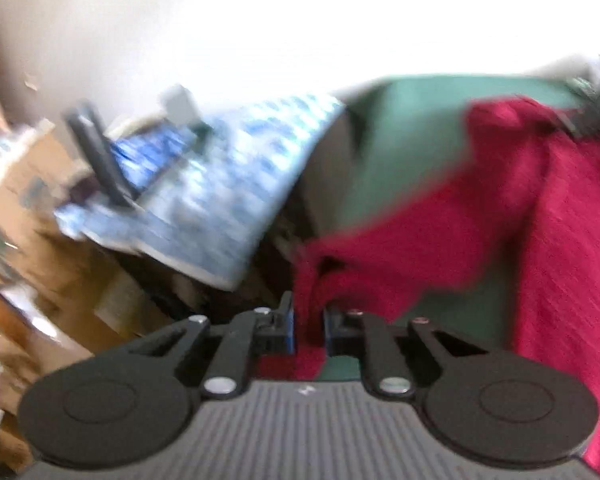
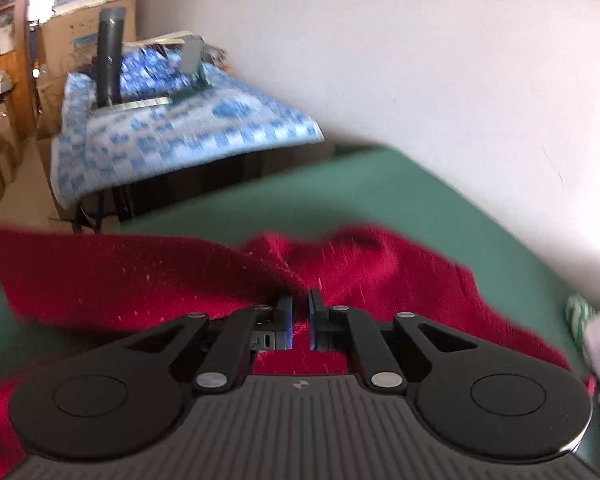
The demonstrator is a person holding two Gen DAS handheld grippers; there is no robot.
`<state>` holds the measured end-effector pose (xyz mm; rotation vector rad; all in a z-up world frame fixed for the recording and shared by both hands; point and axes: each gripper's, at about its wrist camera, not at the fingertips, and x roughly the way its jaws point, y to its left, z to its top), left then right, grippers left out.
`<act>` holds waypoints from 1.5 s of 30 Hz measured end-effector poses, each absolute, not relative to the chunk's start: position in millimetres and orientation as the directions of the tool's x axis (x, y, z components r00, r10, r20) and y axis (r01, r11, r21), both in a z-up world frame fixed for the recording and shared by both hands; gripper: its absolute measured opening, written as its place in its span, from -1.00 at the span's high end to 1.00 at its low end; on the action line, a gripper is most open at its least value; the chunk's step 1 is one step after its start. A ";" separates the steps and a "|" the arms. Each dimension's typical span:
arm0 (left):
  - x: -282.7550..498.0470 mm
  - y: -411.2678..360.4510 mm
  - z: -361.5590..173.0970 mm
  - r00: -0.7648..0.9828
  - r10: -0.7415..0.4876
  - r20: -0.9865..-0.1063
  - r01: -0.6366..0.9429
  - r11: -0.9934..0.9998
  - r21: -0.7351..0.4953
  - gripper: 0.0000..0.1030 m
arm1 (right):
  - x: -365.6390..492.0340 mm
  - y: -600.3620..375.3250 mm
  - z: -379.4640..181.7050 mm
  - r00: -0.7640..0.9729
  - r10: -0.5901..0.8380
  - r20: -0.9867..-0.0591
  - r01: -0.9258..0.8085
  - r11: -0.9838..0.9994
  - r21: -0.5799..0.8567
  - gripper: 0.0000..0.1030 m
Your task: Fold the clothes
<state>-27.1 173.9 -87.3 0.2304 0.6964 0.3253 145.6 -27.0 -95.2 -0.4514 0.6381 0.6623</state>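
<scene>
**Left wrist view: red garment pinched at both ends**

Red garment point(image 1: 480, 208) slung over green table point(image 1: 400, 128), running rightward from my left gripper point(image 1: 308, 330), which pinches its near-left corner. Right gripper point(image 2: 300, 326) nips a fold too. Blue-patterned table point(image 2: 187, 128) far left.

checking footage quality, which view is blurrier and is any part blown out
Left wrist view: heavy motion smear on the red garment and blue patterned cloth, top of the frame blown out white; left gripper itself stays sharp. Right wrist view: milder blur, red garment edges soft, wall evenly lit, fisheye bending the green table edge.
</scene>
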 end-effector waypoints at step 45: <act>-97.5 7.0 -101.9 0.790 0.020 -0.613 0.321 0.838 0.441 -0.53 | 50.3 -335.9 -47.2 0.789 0.208 -0.578 0.010 0.937 0.350 0.41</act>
